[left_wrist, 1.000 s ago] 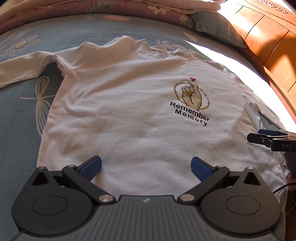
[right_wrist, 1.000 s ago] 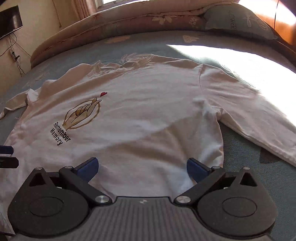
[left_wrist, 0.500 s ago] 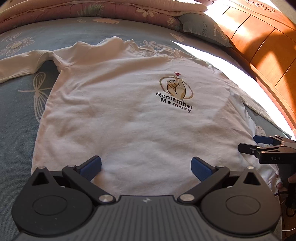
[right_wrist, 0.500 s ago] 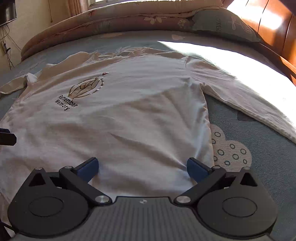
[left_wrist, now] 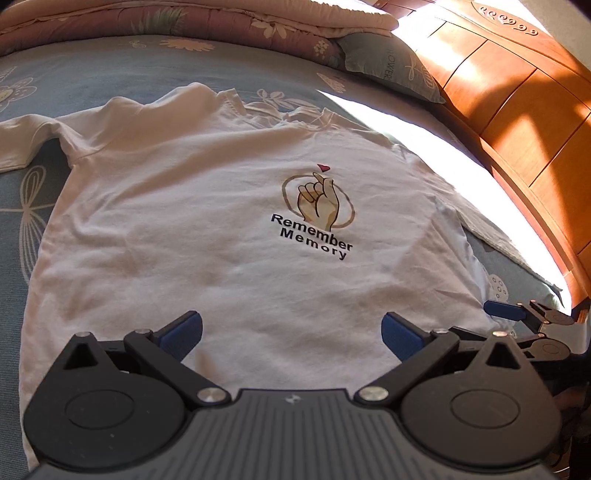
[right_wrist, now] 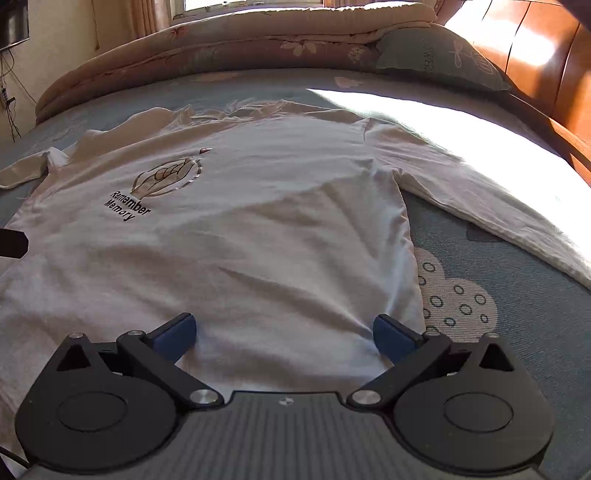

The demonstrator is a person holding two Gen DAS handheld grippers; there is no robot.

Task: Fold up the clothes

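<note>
Both tools match — the left gripper (left_wrist: pixel 291 334) and the right gripper (right_wrist: pixel 284 332) are black, with blue finger pads (left_wrist: pixel 183 330), round silver screws (left_wrist: pixel 208 394) at the linkage pivots, twin disc-shaped housings and a grey ribbed body bearing a small white mark.

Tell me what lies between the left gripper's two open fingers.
Only white shirt fabric near the hem shows between the left gripper fingers, in the left wrist view.

- Bed (left_wrist: pixel 92 85) with blue sheet, pale flower and dragonfly prints.
- Rolled floral quilt (right_wrist: pixel 229 48) along the far edge.
- Grey-green pillow (left_wrist: pixel 391 62) against the orange wooden headboard (left_wrist: pixel 517 110).
- Bright sun patch (right_wrist: pixel 461 129) across the sheet.
- Wall-mounted screen (right_wrist: pixel 13 20), cables hanging below.
</note>
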